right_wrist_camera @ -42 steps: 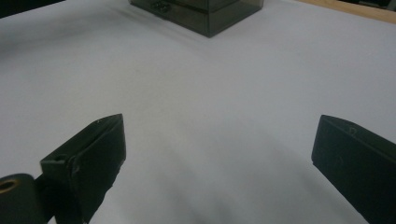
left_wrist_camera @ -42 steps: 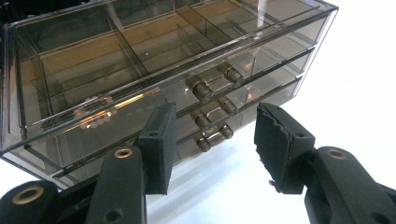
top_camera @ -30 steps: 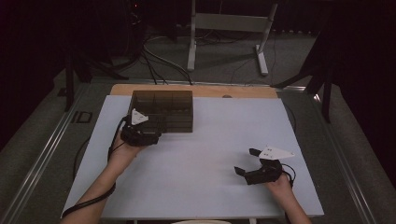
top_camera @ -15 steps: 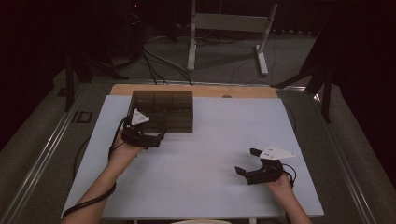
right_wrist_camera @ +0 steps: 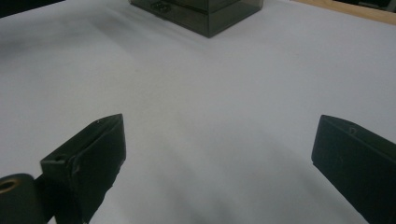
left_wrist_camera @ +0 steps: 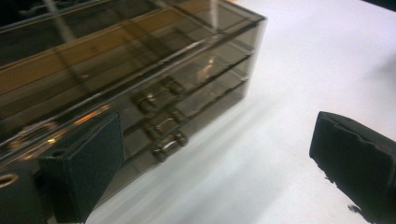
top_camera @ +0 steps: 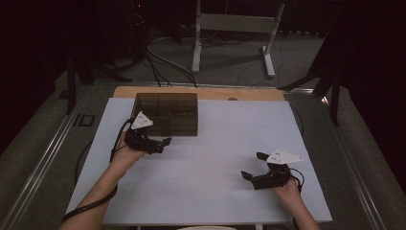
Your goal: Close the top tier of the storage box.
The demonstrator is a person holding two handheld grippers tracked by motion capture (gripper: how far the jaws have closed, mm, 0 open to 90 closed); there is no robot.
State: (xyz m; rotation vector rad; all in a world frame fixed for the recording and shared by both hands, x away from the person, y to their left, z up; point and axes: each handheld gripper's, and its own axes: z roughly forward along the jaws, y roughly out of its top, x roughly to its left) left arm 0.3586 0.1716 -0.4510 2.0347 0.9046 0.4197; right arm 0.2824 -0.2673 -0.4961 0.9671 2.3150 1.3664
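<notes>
In the high view there is one smoky see-through drawer box (top_camera: 166, 114) and two tongs. The box stands at the far left of the white table (top_camera: 225, 191), close to the far edge, where a strip of bare wood shows behind the white top. The left tongs (top_camera: 162, 143) lie just in front of the box's near face, jaws spread wide with nothing between them; they have just been opening. The right tongs (top_camera: 252, 166) rest well apart from the box, near the front right of the table, also spread wide and holding nothing. Between the two the white top lies bare, with broad free room to the right of the box. Beyond the table stand a metal frame (top_camera: 234, 28) and floor cables (top_camera: 158, 57).

In the left gripper view the box shows three stacked drawers, each with a small metal handle (left_wrist_camera: 169, 144), close ahead of the left-hand jaw; bare table lies between the jaws.

In the right gripper view the box (right_wrist_camera: 201, 10) sits far off at the top edge, with open white table all the way to it.
</notes>
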